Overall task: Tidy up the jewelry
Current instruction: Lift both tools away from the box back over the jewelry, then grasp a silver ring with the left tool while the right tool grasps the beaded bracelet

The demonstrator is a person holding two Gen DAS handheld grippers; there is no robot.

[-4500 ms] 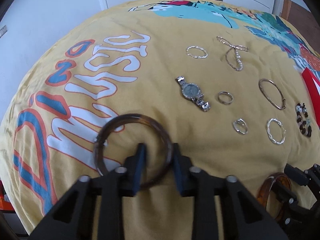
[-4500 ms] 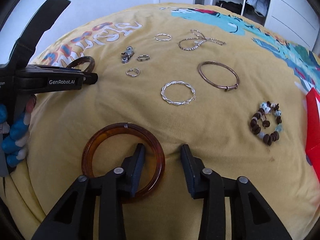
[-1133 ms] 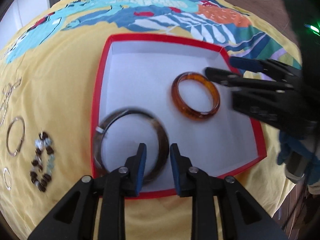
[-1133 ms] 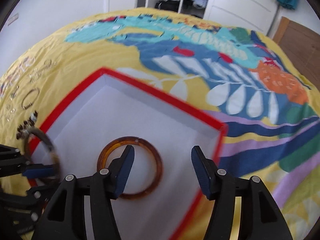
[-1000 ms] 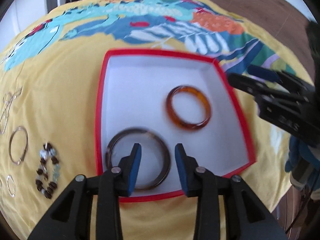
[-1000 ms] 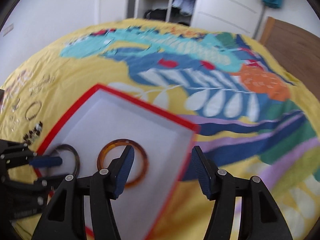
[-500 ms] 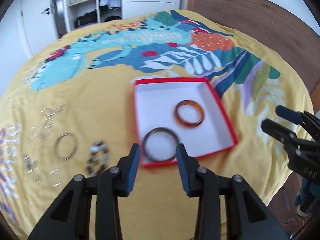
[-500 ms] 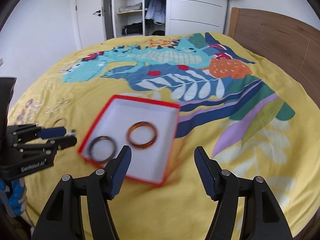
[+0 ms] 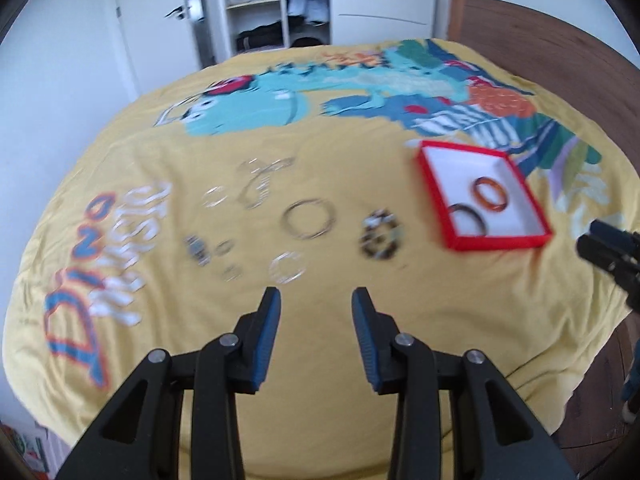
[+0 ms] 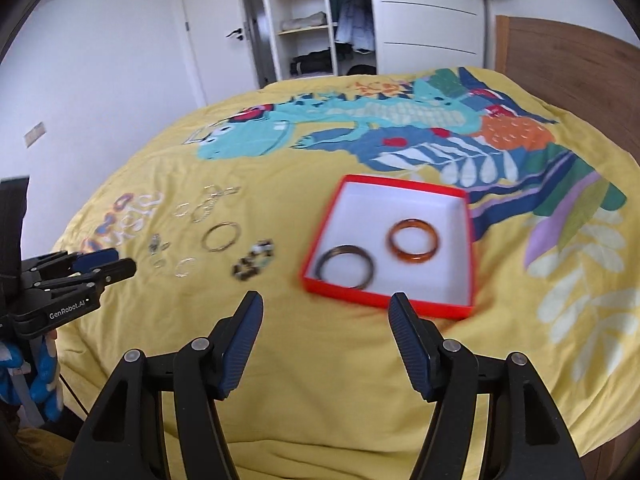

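A red box (image 10: 384,300) with a white inside lies on the yellow bedspread. It holds an amber bangle (image 10: 414,242) and a dark brown bangle (image 10: 346,266), side by side. My right gripper (image 10: 326,308) hovers open and empty, above and short of the box's near rim. In the left wrist view the box (image 9: 500,242) is far off to the right. My left gripper (image 9: 316,304) is open and empty above bare cloth, near a twisted silver bracelet (image 9: 287,267), a beaded bracelet (image 9: 380,236) and a thin metal bangle (image 9: 308,218).
A watch (image 9: 197,250), small rings and a chain piece (image 9: 258,184) lie further left by the printed lettering. The bed's near edge runs just below both grippers. A wooden headboard (image 10: 560,64) stands at the right, with a wardrobe and a white wall behind.
Both grippers have pulled back and upward from the box, leaving both bangles inside it. The left wrist view has swung left, from the box to the loose jewelry.
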